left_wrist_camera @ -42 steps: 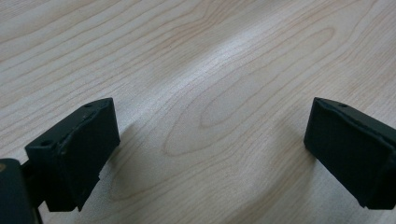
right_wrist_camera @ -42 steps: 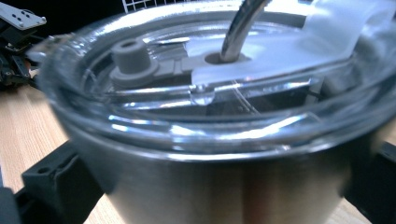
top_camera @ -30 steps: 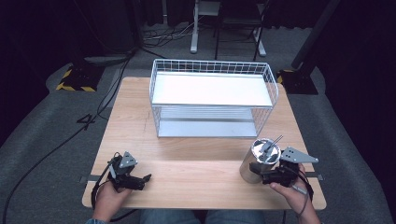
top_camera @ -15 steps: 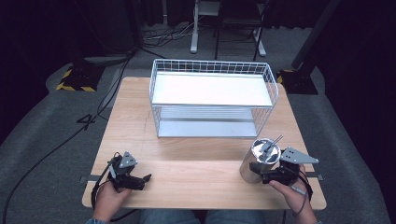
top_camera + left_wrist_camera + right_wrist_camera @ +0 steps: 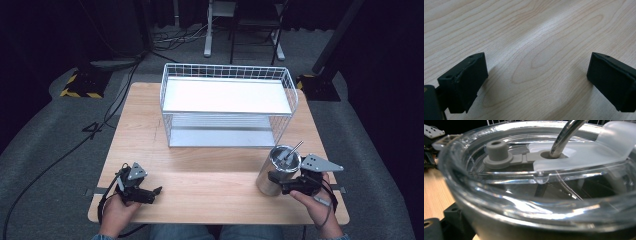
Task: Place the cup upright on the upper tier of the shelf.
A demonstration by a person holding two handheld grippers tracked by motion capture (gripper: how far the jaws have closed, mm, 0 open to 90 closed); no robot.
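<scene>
Nothing much has shifted since the earlier frame: both hands sit where they were at the bottom of the high view, and the steel tumbler point(image 5: 278, 171) stands at the same spot by the lower right of the table point(image 5: 210, 165).

Largest first, the white wire shelf rack point(image 5: 227, 104) stands across the upper middle of the table, its flat top bare and its lower tier open toward the person. My guess is that the rack is the destination, which would explain why the cup waits just in front of its right corner, near it but apart from it.

The tumbler stands upright with a metal straw point(image 5: 291, 150) leaning out of its lid. The right gripper point(image 5: 278, 178) is pressed in against its side from the lower right, and it looks clamped on the cup's wall, low enough to keep the cup from tipping when lifted.

The left gripper point(image 5: 156, 191) rests at the lower left, well apart from everything, likely just parked.

The right gripper view adds what the high one cannot: a clear lid point(image 5: 529, 182), a grey rubber plug point(image 5: 497, 152), and the straw passing through its own hole. The left gripper view shows its jaws standing wide apart over bare wood grain, with nothing between them.
</scene>
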